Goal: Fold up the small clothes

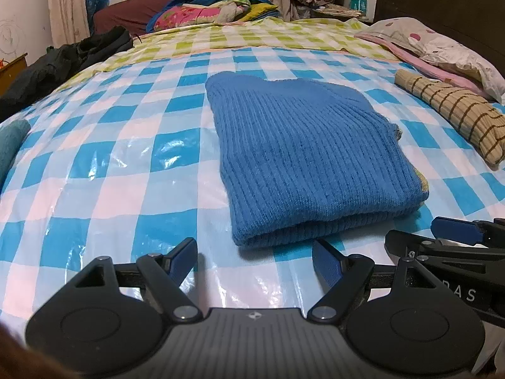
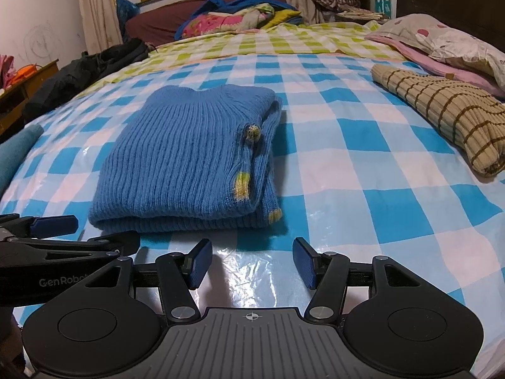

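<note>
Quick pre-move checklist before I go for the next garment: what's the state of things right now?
1. Left tongs open and empty: ok.
2. Right tongs open and empty: ok.
3. Blue sweater folded flat, nothing gripping it: ok.
4. Fold tidy: not ok, yellow-trimmed edges stick out on its right side.
5. Striped beige garment within view, lying apart from the sweater: ok.
6. Plastic checked sheet smooth under the work area: cannot tell, it shows wrinkles.

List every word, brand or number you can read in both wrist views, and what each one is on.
"GenRobo", cut off by the right tool's linkage: on the black body of the left tool, seen in the right wrist view.
"AS", preceded by a partly hidden letter: on the black body of the right tool, seen in the left wrist view.
Folded blue ribbed knit sweater and blue-and-white checked plastic sheet: no text.
</note>
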`<state>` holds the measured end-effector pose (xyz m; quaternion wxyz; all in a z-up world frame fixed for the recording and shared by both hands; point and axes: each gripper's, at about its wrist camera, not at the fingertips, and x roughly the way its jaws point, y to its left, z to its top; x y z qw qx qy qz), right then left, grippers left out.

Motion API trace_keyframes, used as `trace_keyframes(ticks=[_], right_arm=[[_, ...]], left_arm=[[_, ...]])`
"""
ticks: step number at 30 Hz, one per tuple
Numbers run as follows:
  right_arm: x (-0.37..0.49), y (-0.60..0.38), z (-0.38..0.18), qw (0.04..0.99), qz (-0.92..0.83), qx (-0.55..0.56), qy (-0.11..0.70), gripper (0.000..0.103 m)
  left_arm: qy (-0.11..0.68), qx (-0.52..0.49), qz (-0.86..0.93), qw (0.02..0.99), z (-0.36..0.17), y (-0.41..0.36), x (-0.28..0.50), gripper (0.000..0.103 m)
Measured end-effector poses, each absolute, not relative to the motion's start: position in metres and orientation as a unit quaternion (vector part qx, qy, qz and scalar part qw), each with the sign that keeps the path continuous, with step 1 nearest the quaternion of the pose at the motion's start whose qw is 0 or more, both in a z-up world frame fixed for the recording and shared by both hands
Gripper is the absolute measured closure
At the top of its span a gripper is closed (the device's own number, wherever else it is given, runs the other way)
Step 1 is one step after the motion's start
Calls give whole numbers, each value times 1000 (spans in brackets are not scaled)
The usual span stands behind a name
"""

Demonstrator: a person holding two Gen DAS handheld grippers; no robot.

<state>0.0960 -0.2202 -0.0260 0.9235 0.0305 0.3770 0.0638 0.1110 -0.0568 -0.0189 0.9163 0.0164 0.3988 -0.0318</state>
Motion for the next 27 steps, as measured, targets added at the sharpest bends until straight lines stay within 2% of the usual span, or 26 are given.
trace_keyframes(ticks=[27], right_arm=[[96, -219, -28, 923, 63, 27, 379, 46]], left_arm=[[394, 18, -27, 918, -23, -57, 109, 18]])
